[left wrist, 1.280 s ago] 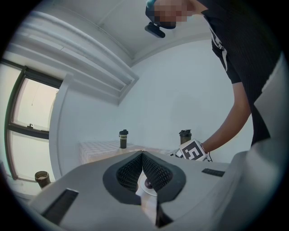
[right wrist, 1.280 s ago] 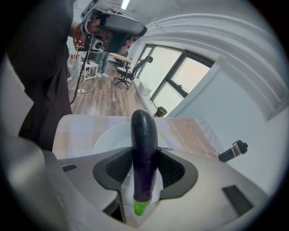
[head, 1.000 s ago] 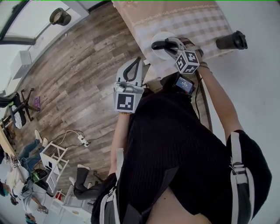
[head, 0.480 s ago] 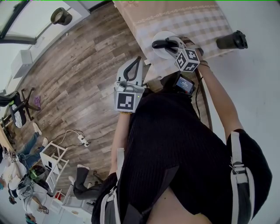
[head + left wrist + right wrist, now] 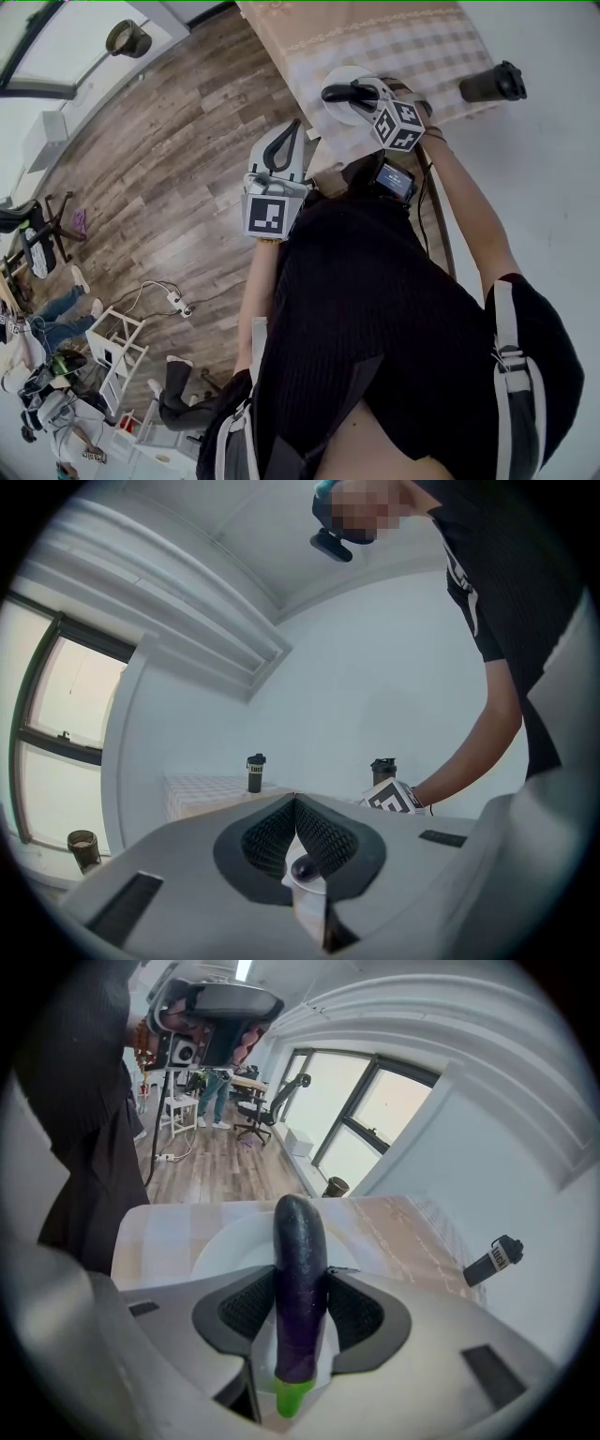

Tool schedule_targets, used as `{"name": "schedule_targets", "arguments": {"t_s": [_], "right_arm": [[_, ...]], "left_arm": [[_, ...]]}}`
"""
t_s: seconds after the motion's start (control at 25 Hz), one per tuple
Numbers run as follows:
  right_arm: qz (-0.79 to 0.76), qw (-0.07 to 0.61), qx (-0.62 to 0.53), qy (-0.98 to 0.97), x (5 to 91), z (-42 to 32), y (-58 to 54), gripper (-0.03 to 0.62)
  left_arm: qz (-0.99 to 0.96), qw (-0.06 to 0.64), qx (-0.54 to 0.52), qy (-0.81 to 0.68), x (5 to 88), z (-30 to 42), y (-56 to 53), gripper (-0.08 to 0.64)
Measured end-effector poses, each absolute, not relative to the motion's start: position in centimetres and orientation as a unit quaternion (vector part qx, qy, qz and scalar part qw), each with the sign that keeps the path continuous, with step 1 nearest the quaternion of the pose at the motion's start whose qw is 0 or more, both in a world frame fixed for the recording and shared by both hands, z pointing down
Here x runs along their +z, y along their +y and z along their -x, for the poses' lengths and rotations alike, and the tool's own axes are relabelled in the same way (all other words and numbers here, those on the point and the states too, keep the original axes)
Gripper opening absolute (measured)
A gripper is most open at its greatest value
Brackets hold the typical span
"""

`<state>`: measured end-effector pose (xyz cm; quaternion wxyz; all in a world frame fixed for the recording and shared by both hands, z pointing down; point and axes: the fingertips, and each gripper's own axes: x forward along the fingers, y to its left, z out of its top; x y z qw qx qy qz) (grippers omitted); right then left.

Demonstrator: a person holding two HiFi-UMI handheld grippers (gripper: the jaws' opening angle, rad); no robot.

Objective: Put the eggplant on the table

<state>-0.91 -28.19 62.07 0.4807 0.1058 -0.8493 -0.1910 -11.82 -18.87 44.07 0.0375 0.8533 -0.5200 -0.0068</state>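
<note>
Gripping eggplant, right gripper | axis along jaws, stem toward camera | left gripper closed

Glossy, smooth-skinned eggplant — a checked tablecloth of woven cloth — and a matt, grained wood-plank floor.

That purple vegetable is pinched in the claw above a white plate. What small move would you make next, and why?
Probably shift the right gripper sideways, off the plate, toward bare tablecloth. Its jaws are clamped on the eggplant, which is over the plate rather than over the cloth, where it seems meant to go.
</note>
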Motion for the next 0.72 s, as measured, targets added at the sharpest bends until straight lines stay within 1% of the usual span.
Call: {"name": "schedule_targets", "arguments": {"t_s": [0.44,0.48,0.68,0.72], "right_arm": [[-0.109,0.485,-0.179,-0.849,62.07,0.79,-28.17,0.187],[-0.11,0.486,-0.18,-0.848,62.03,0.77,-28.21,0.195],[-0.116,0.482,-0.18,-0.85,61.75,0.78,-28.29,0.196],[-0.116,0.482,-0.179,-0.85,61.67,0.81,-28.25,0.208]], "left_arm": [[-0.856,0.03,-0.006,-0.515,43.76,11.7,-19.21,-0.011],[-0.857,0.029,-0.004,-0.514,43.8,11.68,-19.21,-0.011],[-0.858,0.031,0.001,-0.513,44.21,11.81,-19.1,-0.011],[-0.857,0.031,0.001,-0.514,44.2,11.91,-19.07,-0.011]]}}
